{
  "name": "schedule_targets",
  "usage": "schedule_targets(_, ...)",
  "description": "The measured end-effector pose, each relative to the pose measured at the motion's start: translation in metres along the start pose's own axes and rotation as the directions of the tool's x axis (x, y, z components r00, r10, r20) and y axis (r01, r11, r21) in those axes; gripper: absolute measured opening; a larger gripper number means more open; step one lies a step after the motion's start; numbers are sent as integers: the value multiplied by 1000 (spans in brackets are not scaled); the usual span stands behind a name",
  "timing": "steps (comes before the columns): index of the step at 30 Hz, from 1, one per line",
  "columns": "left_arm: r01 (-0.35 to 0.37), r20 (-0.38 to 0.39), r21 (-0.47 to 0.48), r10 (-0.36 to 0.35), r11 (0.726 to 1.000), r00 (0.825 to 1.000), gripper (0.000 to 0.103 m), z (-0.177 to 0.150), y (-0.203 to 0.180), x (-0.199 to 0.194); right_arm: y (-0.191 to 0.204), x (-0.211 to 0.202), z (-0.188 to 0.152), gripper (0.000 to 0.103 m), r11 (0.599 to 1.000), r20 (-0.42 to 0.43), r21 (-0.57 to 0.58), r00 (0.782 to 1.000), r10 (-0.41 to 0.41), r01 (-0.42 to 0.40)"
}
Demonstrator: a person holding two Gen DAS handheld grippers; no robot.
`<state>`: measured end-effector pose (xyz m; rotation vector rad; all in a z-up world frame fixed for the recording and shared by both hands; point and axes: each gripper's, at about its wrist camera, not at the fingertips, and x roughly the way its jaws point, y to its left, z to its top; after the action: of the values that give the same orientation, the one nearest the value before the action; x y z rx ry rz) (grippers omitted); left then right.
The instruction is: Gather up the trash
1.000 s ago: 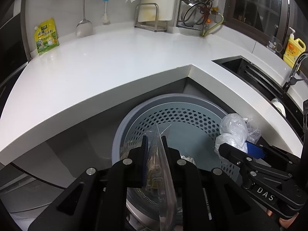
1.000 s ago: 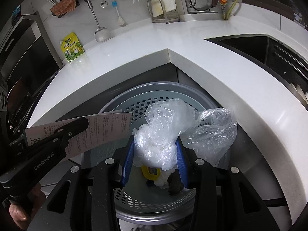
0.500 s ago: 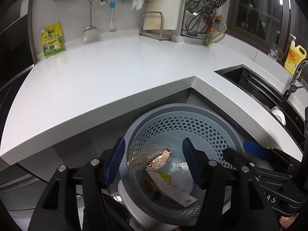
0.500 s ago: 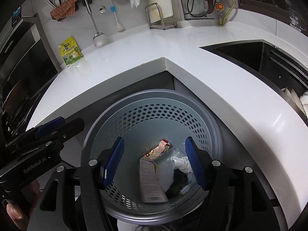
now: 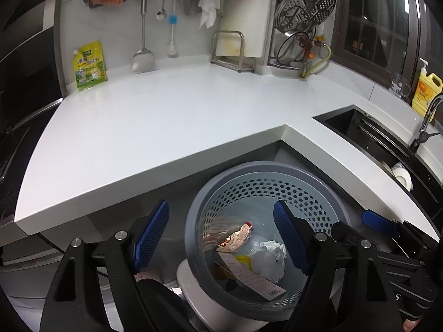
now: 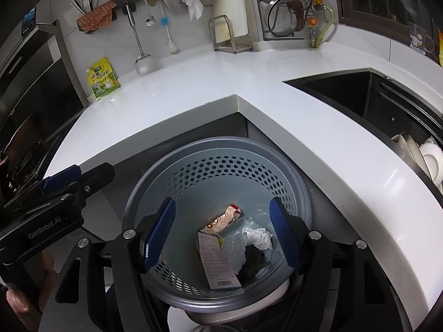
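Note:
A grey perforated waste basket [image 5: 265,171] stands on the floor below the counter's inner corner; it also shows in the right wrist view [image 6: 216,144]. Inside lie a paper slip with a barcode [image 6: 218,260], a red-and-white snack wrapper [image 6: 224,218], clear plastic bags [image 6: 235,251] and crumpled white paper [image 6: 259,236]. My left gripper [image 5: 221,238] is open and empty above the basket's left side. My right gripper [image 6: 221,229] is open and empty above the basket. Each gripper shows at the edge of the other's view.
The white L-shaped counter [image 5: 155,127] wraps around the basket. A yellow-green pouch [image 5: 89,66] leans on the back wall beside hanging utensils [image 5: 142,55]. A black sink [image 6: 360,94] with dishes lies to the right, with a yellow detergent bottle [image 5: 425,91] behind it.
Both grippers opened and dropped their loads into the basket: the left let go of the paper slip in clear wrap, the right the plastic bags. Both have since lifted higher.

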<state>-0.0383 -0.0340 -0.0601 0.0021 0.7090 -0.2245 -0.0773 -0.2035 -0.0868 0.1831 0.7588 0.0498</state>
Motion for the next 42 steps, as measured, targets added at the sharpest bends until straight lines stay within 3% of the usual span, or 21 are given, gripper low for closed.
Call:
schedule_targets(14,-44,35,-8,44,999,998,96,1,6,-18,8,-13,-4,69,1000,23,-11,1000,-16,16)
schedule_targets(42,-112,20,-14,112,994,994,97,-1,9,-19,6,-18,-3,70,1000,30,0,999,-27,27)
